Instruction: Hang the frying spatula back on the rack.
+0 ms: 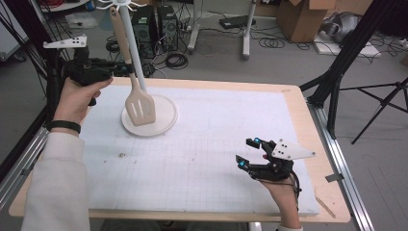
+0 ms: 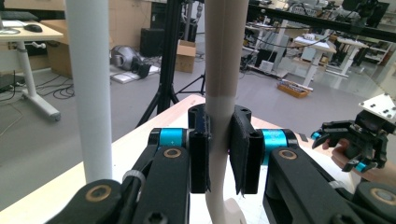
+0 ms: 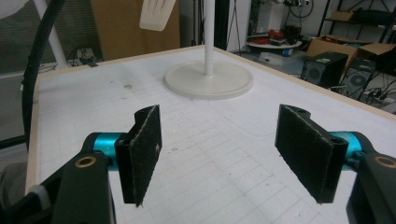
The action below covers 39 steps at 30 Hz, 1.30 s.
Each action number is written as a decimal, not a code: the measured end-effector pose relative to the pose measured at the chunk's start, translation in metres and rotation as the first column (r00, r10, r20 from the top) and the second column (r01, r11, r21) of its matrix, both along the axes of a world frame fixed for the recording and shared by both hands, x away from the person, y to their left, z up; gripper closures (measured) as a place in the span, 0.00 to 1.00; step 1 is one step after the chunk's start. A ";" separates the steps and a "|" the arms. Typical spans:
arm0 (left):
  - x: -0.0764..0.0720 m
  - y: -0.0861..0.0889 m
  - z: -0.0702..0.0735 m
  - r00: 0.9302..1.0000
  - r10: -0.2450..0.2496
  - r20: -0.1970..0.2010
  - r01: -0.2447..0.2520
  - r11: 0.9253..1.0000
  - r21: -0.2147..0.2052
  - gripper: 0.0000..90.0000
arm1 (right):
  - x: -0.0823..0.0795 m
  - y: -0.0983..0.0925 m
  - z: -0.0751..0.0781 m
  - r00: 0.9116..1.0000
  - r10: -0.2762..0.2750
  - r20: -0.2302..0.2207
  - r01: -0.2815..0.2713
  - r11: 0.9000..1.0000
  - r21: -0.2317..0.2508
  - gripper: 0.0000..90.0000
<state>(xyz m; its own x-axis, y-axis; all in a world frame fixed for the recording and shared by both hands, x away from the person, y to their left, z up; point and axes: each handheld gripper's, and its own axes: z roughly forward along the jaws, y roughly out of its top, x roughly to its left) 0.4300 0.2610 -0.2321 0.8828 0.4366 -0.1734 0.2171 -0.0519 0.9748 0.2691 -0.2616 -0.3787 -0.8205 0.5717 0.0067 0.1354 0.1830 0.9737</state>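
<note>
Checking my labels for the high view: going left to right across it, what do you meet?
Left gripper clamped on the beige slotted spatula → round white stand base → open right gripper.

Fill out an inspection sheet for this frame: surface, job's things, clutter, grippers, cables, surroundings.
Surface: white gridded mat on wooden table, small specks.
Job's things: slotted spatula hanging beside white stand, head over its round base.
Clutter: nothing seen.
Grippers: left gripper shut on spatula handle; right gripper open, empty, above the mat.
Cables: loose coils on floor.
Surroundings: cardboard boxes, tripod legs, computer towers.
</note>
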 end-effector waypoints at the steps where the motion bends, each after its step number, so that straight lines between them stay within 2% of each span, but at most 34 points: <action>1: 0.002 -0.001 0.001 1.000 -0.006 0.000 0.006 1.000 0.000 0.87 | 0.001 0.000 0.000 1.000 0.003 0.006 -0.003 1.000 -0.001 0.34; 11: 0.008 -0.009 -0.003 1.000 -0.015 -0.017 0.015 1.000 0.003 0.87 | -0.001 -0.001 0.000 1.000 0.011 0.007 -0.011 1.000 -0.002 0.34; 20: 0.012 -0.012 -0.008 1.000 -0.008 -0.008 0.008 1.000 0.010 0.87 | -0.002 -0.003 0.000 1.000 0.011 0.006 -0.011 1.000 0.007 0.34; 22: 0.012 -0.010 -0.011 1.000 0.003 -0.001 -0.003 1.000 0.003 0.87 | -0.003 -0.003 -0.001 1.000 0.013 0.007 -0.013 1.000 0.007 0.34; 25: 0.011 -0.009 -0.015 1.000 0.008 -0.004 -0.008 0.999 -0.035 0.84 | -0.003 -0.003 -0.001 1.000 0.014 0.001 -0.014 1.000 0.009 0.34; 28: 0.011 -0.008 -0.015 1.000 0.022 -0.002 -0.022 0.999 -0.041 0.71 | -0.002 -0.003 -0.001 1.000 0.015 0.004 -0.015 1.000 0.009 0.34; 29: 0.011 -0.007 -0.015 1.000 0.029 -0.006 -0.029 0.999 -0.041 0.71 | -0.002 -0.003 -0.001 1.000 0.015 0.004 -0.015 1.000 0.009 0.34; 30: 0.010 -0.007 -0.015 0.999 0.032 -0.014 -0.033 0.998 -0.048 0.60 | -0.002 -0.002 -0.001 1.000 0.019 0.004 -0.019 1.000 0.004 0.34; 34: 0.007 -0.006 -0.014 0.999 0.044 -0.008 -0.044 0.998 -0.048 0.42 | -0.002 -0.001 -0.001 1.000 0.022 0.003 -0.022 1.000 0.006 0.34; 36: 0.001 -0.003 -0.016 0.996 0.090 0.021 -0.089 0.995 -0.040 0.36 | -0.003 0.000 -0.001 1.000 0.024 0.006 -0.024 1.000 0.007 0.33; 37: -0.004 0.002 -0.019 0.992 0.123 0.032 -0.122 0.992 -0.034 0.33 | -0.003 0.000 -0.001 1.000 0.026 0.000 -0.026 1.000 0.007 0.33; 39: -0.007 0.005 -0.021 0.990 0.138 0.032 -0.137 0.990 -0.037 0.28 | -0.004 0.000 -0.001 1.000 0.027 0.002 -0.027 1.000 0.009 0.33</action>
